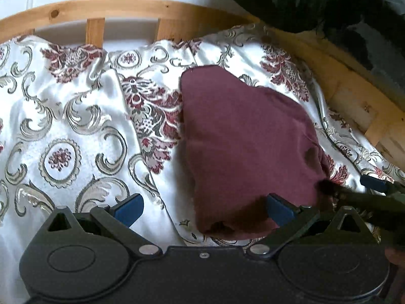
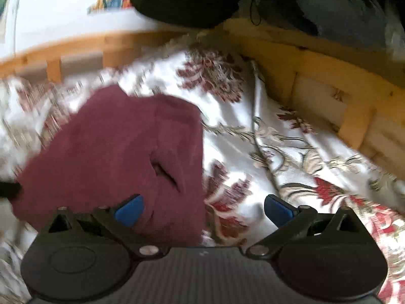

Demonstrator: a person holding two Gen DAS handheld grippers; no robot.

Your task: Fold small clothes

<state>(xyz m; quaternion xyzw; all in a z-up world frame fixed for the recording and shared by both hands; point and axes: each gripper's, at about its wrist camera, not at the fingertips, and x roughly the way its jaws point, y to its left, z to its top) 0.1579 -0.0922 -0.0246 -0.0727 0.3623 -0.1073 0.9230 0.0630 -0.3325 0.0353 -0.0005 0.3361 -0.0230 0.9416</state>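
A small maroon garment (image 1: 243, 139) lies bunched on the patterned bedspread (image 1: 76, 116). My left gripper (image 1: 203, 210) is open, its jaws wide apart, at the garment's near edge; the right blue pad (image 1: 279, 209) rests over the cloth. The right gripper reaches in from the right of the left wrist view (image 1: 354, 190), next to the garment's near right corner. In the right wrist view the garment (image 2: 114, 152) lies at left and my right gripper (image 2: 202, 210) is open, its left pad (image 2: 129, 210) over the cloth's near edge. That view is blurred.
A wooden bed frame (image 1: 126, 7) with slats runs along the far side and the right (image 2: 316, 76). A dark bulky object (image 1: 316, 2) sits at the top right corner. The bedspread is wrinkled, with a fold (image 2: 263, 136) to the right of the garment.
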